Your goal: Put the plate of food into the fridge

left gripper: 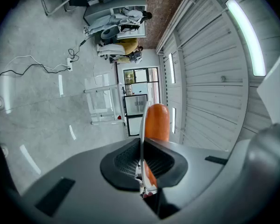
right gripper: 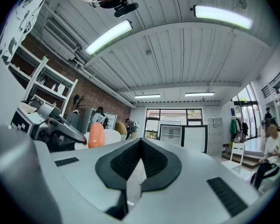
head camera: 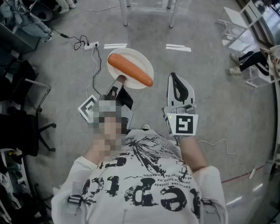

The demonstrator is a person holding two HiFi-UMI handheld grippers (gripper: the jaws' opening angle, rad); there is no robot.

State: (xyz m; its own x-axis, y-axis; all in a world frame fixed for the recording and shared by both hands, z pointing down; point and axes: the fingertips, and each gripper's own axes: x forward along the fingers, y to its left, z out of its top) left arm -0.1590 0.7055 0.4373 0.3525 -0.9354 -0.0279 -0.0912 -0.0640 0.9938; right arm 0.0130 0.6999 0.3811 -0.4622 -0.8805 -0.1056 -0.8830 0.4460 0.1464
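Observation:
A white plate [head camera: 136,62] carries one long orange sausage [head camera: 129,69] and hangs level above the grey floor. My left gripper [head camera: 120,80] is shut on the plate's near rim. In the left gripper view the plate [left gripper: 142,120] stands edge-on between the pads, with the sausage [left gripper: 157,122] just beyond. My right gripper [head camera: 180,88] hovers to the right of the plate, shut with nothing in it. Its own view shows the closed gripper [right gripper: 140,142] with the sausage [right gripper: 96,135] off to the left. A glass-door fridge cabinet [right gripper: 171,135] stands far ahead.
A metal table frame [head camera: 147,3] stands ahead, beyond the plate. A power strip with cables [head camera: 90,45] lies on the floor at the left. Black chairs [head camera: 18,97] crowd the left side and white chairs [head camera: 240,29] the right. A seated person [right gripper: 272,148] is at the far right.

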